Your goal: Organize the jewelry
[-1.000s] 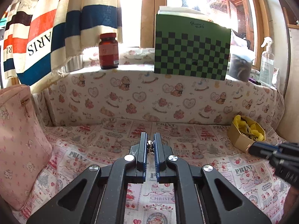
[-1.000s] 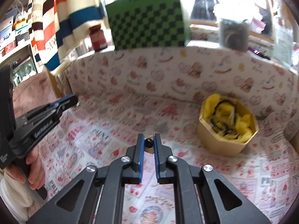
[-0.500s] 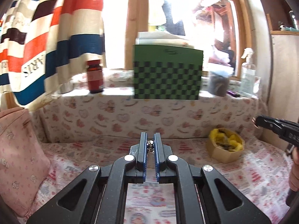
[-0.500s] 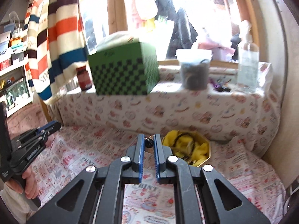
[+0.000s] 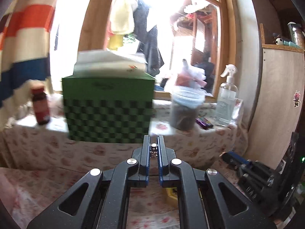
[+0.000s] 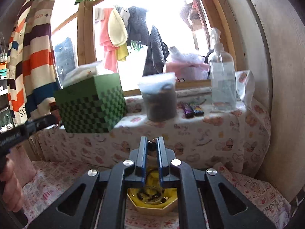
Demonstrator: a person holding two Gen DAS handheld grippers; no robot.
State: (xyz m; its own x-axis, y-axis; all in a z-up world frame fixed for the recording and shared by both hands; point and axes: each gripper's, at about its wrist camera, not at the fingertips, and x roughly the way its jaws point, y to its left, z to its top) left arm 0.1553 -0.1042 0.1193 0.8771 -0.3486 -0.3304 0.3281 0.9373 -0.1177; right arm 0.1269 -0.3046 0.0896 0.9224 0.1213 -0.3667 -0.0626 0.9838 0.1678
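Observation:
In the left wrist view my left gripper (image 5: pixel 153 140) is shut on a small silver jewelry piece (image 5: pixel 153 147) with a round cap. In the right wrist view my right gripper (image 6: pixel 152 140) is shut on a dark beaded jewelry piece (image 6: pixel 151 146) with a thin wire loop. Both are held up in the air, facing the window sill. Under the right gripper sits the octagonal box (image 6: pixel 152 209) with yellow lining and dark jewelry inside. The right gripper (image 5: pixel 247 171) shows low right in the left view, the left gripper (image 6: pixel 24 129) at the left edge of the right view.
On the cloth-covered sill stand a green checkered box (image 6: pixel 91 105), a lidded jar (image 6: pixel 160 99), a clear spray bottle (image 6: pixel 222 80), lighters (image 6: pixel 191 109) and a red bottle (image 5: pixel 41 108). A striped cloth (image 6: pixel 32 57) hangs left. A wooden panel (image 6: pixel 282 95) closes the right side.
Both grippers have risen and tipped up, each still holding its piece. The views swung from the patterned cloth to the sill and window. The yellow-lined box slid under the right gripper.

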